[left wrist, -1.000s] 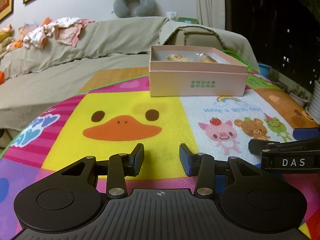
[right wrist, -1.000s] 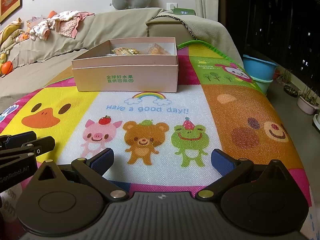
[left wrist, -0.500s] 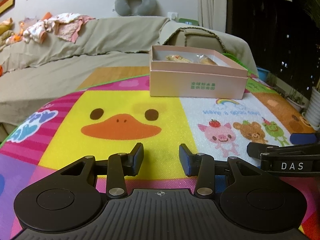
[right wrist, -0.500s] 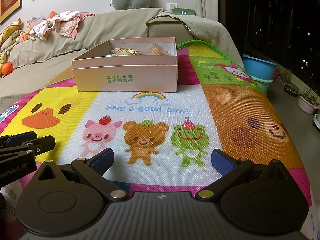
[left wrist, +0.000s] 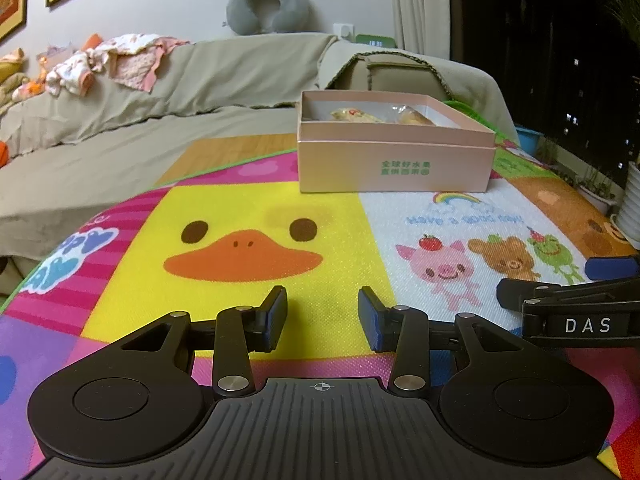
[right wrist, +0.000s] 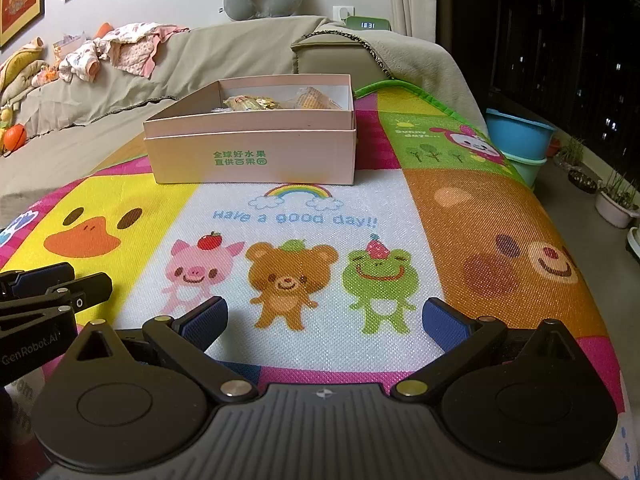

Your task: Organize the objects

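Barely any shift since a second ago, left claw [left wrist: 322,317] half-open and right claw [right wrist: 325,318] wide open, both empty; looks done, pink box [right wrist: 256,142] sitting upper-middle holding snacks [right wrist: 280,102].

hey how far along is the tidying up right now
Looks nearly done or paused: wrapped snacks already lie in the pink box on the mat. Nothing in hand: left gripper and right gripper are open, empty. Any remaining items are out of view.
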A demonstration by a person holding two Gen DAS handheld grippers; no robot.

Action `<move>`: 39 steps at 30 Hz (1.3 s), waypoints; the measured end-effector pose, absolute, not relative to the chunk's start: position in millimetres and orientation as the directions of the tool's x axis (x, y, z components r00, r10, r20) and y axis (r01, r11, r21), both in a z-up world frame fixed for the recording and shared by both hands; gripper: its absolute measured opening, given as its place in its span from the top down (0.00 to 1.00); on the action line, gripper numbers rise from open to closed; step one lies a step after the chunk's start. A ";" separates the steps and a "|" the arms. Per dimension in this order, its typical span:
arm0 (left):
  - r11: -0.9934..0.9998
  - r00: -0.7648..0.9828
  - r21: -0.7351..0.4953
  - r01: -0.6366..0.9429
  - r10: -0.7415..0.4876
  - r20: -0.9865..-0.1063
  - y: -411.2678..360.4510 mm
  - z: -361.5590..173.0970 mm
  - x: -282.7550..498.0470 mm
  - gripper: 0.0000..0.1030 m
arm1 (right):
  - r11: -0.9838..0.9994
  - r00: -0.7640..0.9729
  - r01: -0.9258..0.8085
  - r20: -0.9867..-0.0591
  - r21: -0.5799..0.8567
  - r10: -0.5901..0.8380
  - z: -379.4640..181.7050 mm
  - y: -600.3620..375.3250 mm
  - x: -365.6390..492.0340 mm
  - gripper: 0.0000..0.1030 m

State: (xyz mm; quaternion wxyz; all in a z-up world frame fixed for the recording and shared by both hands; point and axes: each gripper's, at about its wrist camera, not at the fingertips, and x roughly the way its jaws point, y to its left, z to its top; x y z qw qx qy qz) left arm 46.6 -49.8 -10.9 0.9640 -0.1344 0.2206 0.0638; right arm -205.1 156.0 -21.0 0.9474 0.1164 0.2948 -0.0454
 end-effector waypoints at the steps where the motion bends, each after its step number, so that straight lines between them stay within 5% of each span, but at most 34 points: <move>1: 0.956 0.896 -0.235 -0.177 0.058 -0.440 -48.2 -11.4 46.0 0.58 | 0.969 0.822 0.155 -0.569 0.193 -0.018 -20.9 156.0 -205.2 0.00; 39: 0.957 0.901 -0.237 -0.165 0.049 -0.430 -45.6 -14.4 44.7 0.58 | 0.972 0.823 0.147 -0.568 0.181 -0.019 -23.2 153.1 -202.0 0.00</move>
